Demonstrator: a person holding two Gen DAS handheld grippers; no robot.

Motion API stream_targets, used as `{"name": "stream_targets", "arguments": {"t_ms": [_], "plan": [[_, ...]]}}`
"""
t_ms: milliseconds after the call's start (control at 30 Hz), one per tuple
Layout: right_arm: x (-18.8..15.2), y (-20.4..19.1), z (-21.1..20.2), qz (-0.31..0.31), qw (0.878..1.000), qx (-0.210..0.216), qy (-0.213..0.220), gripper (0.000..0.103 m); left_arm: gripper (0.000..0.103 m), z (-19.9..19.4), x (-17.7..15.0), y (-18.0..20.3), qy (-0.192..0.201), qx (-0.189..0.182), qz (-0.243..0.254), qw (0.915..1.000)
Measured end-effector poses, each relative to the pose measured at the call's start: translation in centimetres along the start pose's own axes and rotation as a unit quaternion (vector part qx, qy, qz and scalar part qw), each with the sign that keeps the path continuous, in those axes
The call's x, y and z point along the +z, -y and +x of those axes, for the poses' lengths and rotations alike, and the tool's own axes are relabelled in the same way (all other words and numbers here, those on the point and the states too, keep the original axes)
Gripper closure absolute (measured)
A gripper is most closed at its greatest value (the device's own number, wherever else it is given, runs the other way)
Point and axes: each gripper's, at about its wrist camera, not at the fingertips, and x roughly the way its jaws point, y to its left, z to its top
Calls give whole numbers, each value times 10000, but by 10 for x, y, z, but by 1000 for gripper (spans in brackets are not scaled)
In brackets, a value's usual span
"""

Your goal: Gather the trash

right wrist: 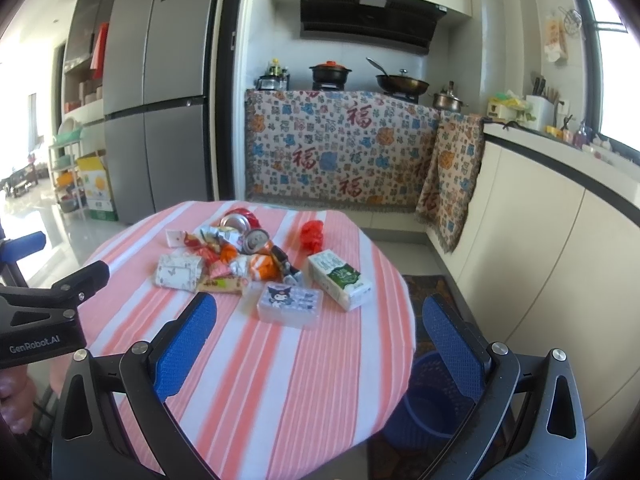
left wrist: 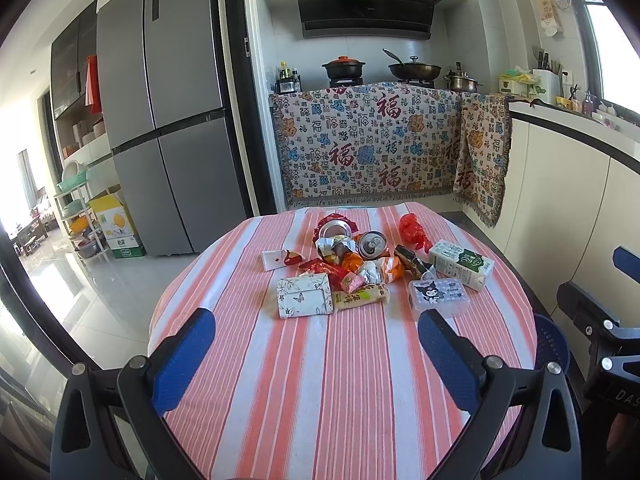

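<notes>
Both grippers, left gripper (left wrist: 316,334) and right gripper (right wrist: 320,320), hover spread wide and empty; best take the nearest clear plastic box (right wrist: 290,304) squarely, then drop it in the blue bin (right wrist: 430,396).

Each gripper, the left gripper (left wrist: 316,354) and the right gripper (right wrist: 320,346), has a matte black forked frame with triangular cut-outs. Its two fingers (left wrist: 182,356) carry textured blue pads, fixed by round silver screws. White "GenRobot.AI" lettering marks the left one's black housing.
</notes>
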Motion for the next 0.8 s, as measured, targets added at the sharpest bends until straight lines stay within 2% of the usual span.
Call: {"name": "stream_targets", "arguments": {"t_ms": [800], "plan": [[-10,3,7,-2,9999,-24,-165,0,0,2,-1,3,-88,-43,7,10000]]}}
